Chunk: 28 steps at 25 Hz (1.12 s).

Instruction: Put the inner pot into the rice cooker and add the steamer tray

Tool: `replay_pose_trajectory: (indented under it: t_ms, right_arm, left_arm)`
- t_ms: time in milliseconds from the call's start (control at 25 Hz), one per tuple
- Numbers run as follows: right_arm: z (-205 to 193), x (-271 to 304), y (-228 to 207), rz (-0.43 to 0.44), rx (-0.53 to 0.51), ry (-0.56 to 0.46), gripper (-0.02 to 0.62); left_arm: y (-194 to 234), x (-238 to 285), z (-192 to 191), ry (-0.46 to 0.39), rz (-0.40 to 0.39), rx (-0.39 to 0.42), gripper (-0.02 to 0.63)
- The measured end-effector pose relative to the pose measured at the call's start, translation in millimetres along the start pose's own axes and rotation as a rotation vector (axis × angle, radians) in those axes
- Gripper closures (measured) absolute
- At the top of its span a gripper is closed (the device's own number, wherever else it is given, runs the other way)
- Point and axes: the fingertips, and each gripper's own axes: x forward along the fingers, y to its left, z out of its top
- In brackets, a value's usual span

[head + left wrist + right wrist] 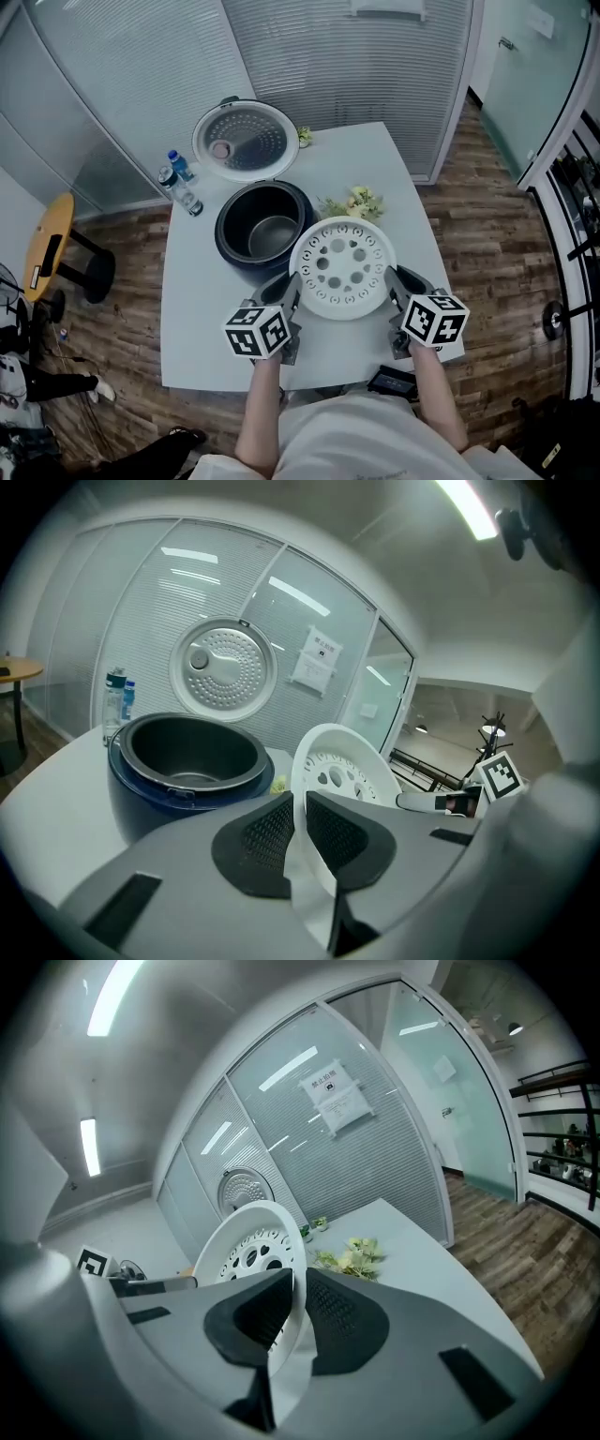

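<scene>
**Grip state.** The left gripper has its jaws narrow, with both pads clamped on the thin rim of the steamer tray. The right gripper is set the same way on the opposite rim. The tray hangs between the two grippers, roughly level, with its holes facing up.

**Position of parts.** The tray sits directly ahead of both grippers, above the near part of the table. In the head view its far-left edge overlaps the near rim of the rice cooker. The cooker stands just beyond the tray and to its left. The inner pot is already seated in the cooker, and the lid stands open behind it. How far the tray hangs above the cooker rim cannot be told from these views.

**Procedure for the step in hand (judgement).**
1. Hold equal pressure on both rims, because a thin plastic edge can slip or flex.
2. Move both grippers together, forward and left, until the tray is centred over the pot mouth.
3. Keep the tray level and lower it until its rim rests evenly on the pot.
4. Open both grippers together, then draw them outward, clear of the cooker wall.
</scene>
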Motion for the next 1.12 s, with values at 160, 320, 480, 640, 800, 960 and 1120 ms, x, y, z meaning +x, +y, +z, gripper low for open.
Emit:
replay_pose_trajectory:
  t_ms: [160,320,480,640,800,960,1120]
  right_arm:
    - [12,10,13,0.043,-0.01,-0.003,0.538]
    - [23,27,31,0.091,-0.02,-0.004,0.54]
    - [28,43,54,0.131,-0.038,0.0,0.54]
    - [35,61,73,0.169,-0.056,0.008,0.54]
    - [46,93,93,0.188,-0.047,0.022,0.541]
    - [54,117,116,0.208,-0.044,0.026,0.541]
    - [62,159,140,0.217,-0.046,0.034,0.543]
  left_arm:
    - [7,-10,10,-0.026,0.022,-0.008,0.56]
    - [21,-21,25,-0.064,0.056,-0.018,0.56]
    - [40,-34,34,-0.095,0.089,-0.035,0.561]
    - [61,-41,45,-0.122,0.112,-0.06,0.561]
    - [91,-40,60,-0.117,0.131,-0.092,0.56]
    - [116,-47,75,-0.13,0.128,-0.127,0.561]
    - [158,-42,96,-0.134,0.135,-0.144,0.561]
